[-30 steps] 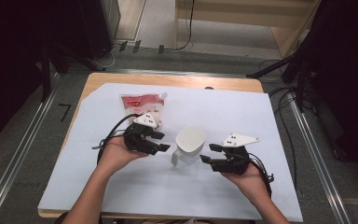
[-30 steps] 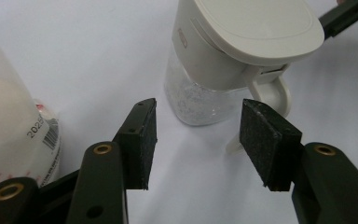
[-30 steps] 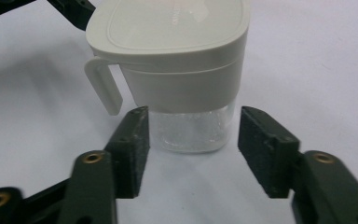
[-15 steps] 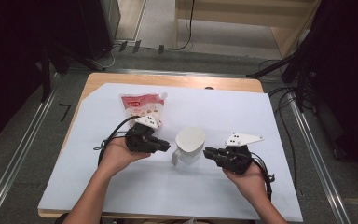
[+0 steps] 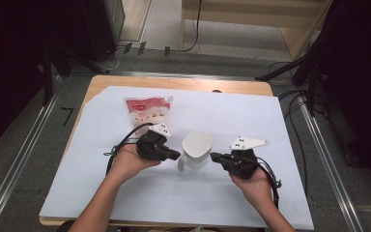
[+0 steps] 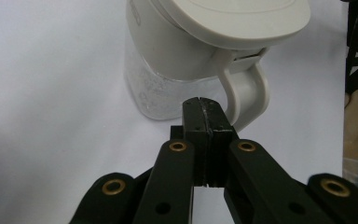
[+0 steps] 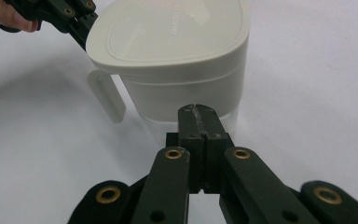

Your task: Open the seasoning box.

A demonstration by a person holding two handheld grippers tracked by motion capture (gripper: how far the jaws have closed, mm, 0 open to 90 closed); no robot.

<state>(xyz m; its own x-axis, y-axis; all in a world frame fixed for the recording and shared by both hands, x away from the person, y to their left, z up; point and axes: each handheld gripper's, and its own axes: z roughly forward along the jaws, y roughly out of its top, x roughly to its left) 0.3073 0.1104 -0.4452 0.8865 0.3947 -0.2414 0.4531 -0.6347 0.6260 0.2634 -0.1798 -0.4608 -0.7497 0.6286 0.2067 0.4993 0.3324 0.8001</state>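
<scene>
Even overhead light; white sheet (image 5: 270,145) bright, surroundings dark. Soft shadows beside the jug (image 7: 177,70). Close-up views slightly soft, jaws near the lens blurred. No strong glare.

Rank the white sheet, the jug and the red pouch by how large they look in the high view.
1. White sheet, by far the largest.
2. Red pouch.
3. Jug, close to the pouch in apparent size, so this order is unsure.
</scene>
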